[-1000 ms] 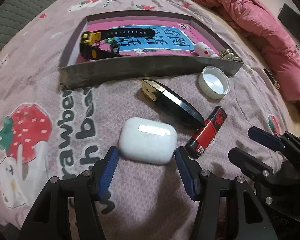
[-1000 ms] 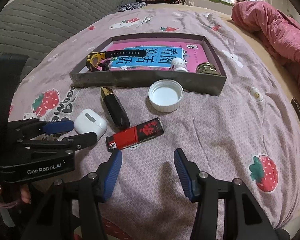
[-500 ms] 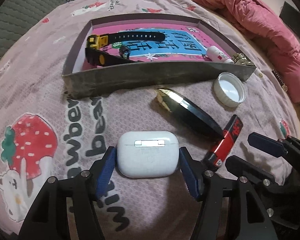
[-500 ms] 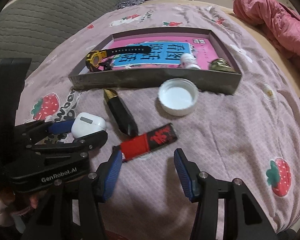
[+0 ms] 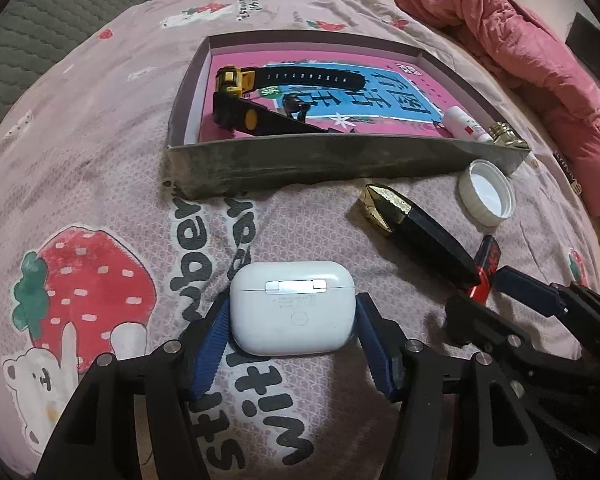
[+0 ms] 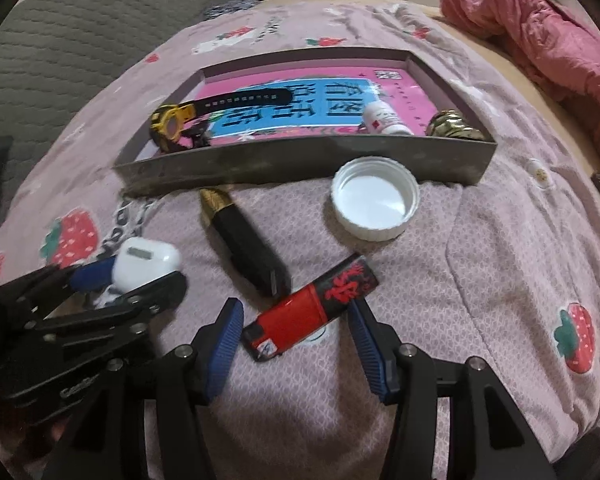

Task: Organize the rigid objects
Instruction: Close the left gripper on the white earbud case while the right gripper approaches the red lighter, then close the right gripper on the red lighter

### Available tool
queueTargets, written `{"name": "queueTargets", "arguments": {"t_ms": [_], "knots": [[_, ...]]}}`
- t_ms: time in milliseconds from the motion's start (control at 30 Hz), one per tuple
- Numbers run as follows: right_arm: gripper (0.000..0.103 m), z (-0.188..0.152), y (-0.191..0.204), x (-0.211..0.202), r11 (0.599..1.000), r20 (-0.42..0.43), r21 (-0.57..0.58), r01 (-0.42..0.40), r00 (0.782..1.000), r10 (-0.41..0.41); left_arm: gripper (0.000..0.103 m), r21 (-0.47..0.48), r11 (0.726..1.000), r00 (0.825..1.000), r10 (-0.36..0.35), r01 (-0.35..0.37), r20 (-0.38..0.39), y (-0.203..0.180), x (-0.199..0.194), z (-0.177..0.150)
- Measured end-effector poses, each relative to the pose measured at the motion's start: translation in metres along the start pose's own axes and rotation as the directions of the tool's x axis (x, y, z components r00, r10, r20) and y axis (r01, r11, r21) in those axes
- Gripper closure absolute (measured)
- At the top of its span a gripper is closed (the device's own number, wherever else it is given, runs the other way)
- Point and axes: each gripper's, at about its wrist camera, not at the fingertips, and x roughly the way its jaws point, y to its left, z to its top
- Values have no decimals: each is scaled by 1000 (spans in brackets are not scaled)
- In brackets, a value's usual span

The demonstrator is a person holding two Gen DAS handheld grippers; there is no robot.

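Both my jaws point steeply down at the pink strawberry bedspread point(image 5: 100, 152), each with one thing between its blue pads. My left gripper point(image 5: 292, 340) is closing its jaws around the white earbud case point(image 5: 293, 308), which lies flat on the cloth with its hinge side facing me; the left pad looks to be against the case's side, while a thin gap seems to remain at the right pad. Just right of that jaw, and beyond it, lies the black lipstick tube with a gold tip point(image 5: 416, 228), its gold end pointing toward the grey box point(image 5: 340, 160). My right gripper point(image 6: 296, 320) stands part-open astride the red and black lighter point(image 6: 312, 308), which lies slantwise between the pads; I cannot tell whether either pad touches it. Ahead of my right jaw, the white bottle cap point(image 6: 374, 200) rests open side up, just in front of the box's near wall. Inside the box, to the left, lies a yellow and black wristwatch point(image 6: 180, 120); to the right, a small white bottle point(image 6: 384, 118) and a gold-coloured object point(image 6: 454, 124).
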Motion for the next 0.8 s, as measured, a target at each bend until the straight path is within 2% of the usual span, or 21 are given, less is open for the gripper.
{"name": "queueTargets", "arguments": {"t_ms": [67,200,400,600,733,800], "knots": [[49,-1,-2,6,999,-20,5,34,999,-34,40,25,999,1000,25,-25,2,-5,1,-1],[49,-5,-7,2,999,-2,-18,46,999,-46,40,51,997,999,53,-53,6,-10,1,-3],[48,-9,-32,-3,999,-10,-20,28,1000,-28,40,39,998,999,42,-42,5,-8,0,-3],[49,-11,-41,-5,1000,-9,-8,-9,1000,9,40,37,998,999,44,-45,5,-10,1,-2],[49,-10,-49,-7,999,10,10,34,999,-34,40,35,998,999,45,-45,6,-10,0,-3],[49,-10,-55,-7,999,9,35,28,1000,-28,40,34,998,999,46,-46,7,-10,0,-3]]}}
